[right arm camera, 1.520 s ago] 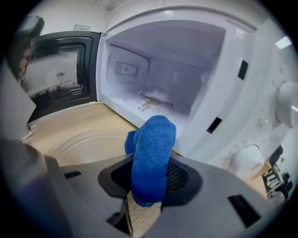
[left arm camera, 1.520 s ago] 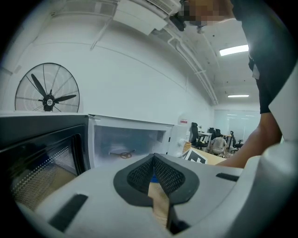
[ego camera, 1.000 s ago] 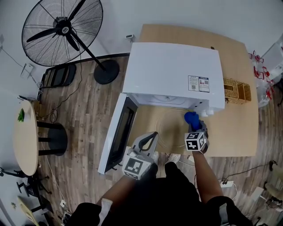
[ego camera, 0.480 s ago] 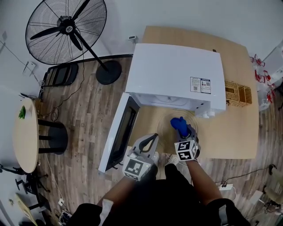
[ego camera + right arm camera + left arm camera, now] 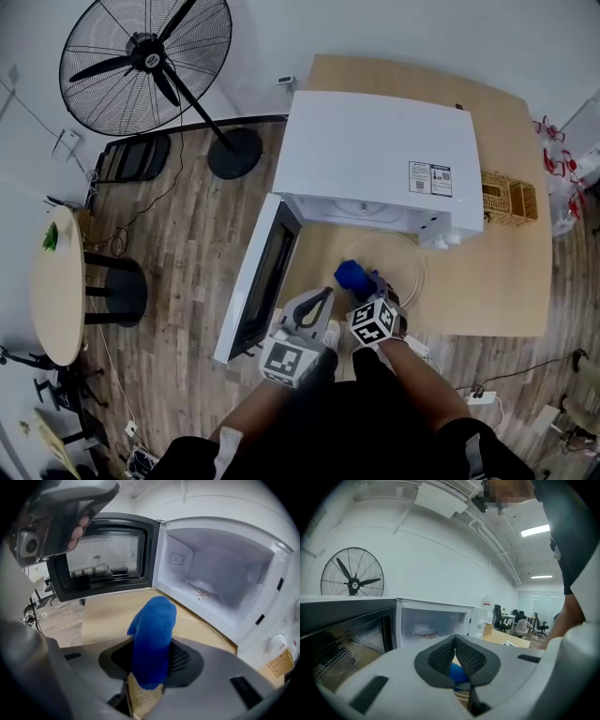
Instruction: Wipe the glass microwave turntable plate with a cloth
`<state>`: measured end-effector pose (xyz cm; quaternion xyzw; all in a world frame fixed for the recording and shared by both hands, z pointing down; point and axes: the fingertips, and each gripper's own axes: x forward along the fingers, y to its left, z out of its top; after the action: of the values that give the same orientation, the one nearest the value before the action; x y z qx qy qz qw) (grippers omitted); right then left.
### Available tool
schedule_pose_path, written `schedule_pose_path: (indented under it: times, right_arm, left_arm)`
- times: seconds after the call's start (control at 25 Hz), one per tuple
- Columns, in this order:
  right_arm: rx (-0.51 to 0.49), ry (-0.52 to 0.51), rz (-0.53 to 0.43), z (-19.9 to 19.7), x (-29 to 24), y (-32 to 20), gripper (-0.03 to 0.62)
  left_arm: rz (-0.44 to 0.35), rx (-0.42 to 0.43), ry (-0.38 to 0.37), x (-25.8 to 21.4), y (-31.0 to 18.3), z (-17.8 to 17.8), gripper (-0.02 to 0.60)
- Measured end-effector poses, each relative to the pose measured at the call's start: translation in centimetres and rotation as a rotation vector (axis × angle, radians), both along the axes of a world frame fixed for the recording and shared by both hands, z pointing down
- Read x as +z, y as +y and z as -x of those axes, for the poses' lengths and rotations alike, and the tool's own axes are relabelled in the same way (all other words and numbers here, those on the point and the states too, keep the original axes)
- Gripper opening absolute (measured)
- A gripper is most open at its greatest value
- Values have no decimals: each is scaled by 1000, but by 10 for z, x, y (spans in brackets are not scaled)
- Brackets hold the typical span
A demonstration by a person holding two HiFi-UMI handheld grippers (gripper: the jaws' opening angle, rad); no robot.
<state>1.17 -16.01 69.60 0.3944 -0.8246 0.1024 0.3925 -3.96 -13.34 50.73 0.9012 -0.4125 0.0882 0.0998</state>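
Observation:
The clear glass turntable plate (image 5: 398, 251) lies flat on the wooden table (image 5: 487, 281) in front of the open white microwave (image 5: 380, 155). My right gripper (image 5: 364, 284) is shut on a blue cloth (image 5: 351, 274), which rests at the plate's near-left rim. In the right gripper view the blue cloth (image 5: 152, 637) stands up between the jaws, with the plate's curved rim (image 5: 199, 620) beyond it. My left gripper (image 5: 322, 294) hovers shut and empty just left of the right one, off the plate. Its meshed pads (image 5: 440, 656) touch in the left gripper view.
The microwave door (image 5: 267, 272) hangs open to the left, close to my left gripper. A wicker basket (image 5: 502, 195) sits at the table's right. A floor fan (image 5: 150, 61) and a round side table (image 5: 52, 281) stand on the wood floor to the left.
My right gripper has dragged the blue cloth from the plate's right side leftward and nearer, to its near-left rim. The left gripper has stayed in place.

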Motion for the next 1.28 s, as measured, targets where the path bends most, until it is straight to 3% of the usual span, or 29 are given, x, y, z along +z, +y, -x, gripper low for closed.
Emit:
schedule_pose_path:
  times: [0.24, 0.88, 1.16, 1.28]
  right_arm:
    - [48, 22, -33, -20, 2, -8, 141]
    - [405, 155, -97, -173, 0, -29, 141]
    - [446, 161, -98, -191, 0, -31, 141]
    - [468, 91, -93, -189, -5, -30, 144]
  left_arm:
    - [-1, 11, 6, 2, 2, -2, 6]
    - [24, 62, 8, 5, 14, -10, 6]
    - [12, 76, 8, 0, 14, -11, 6]
    - [9, 71, 2, 1, 15, -9, 6]
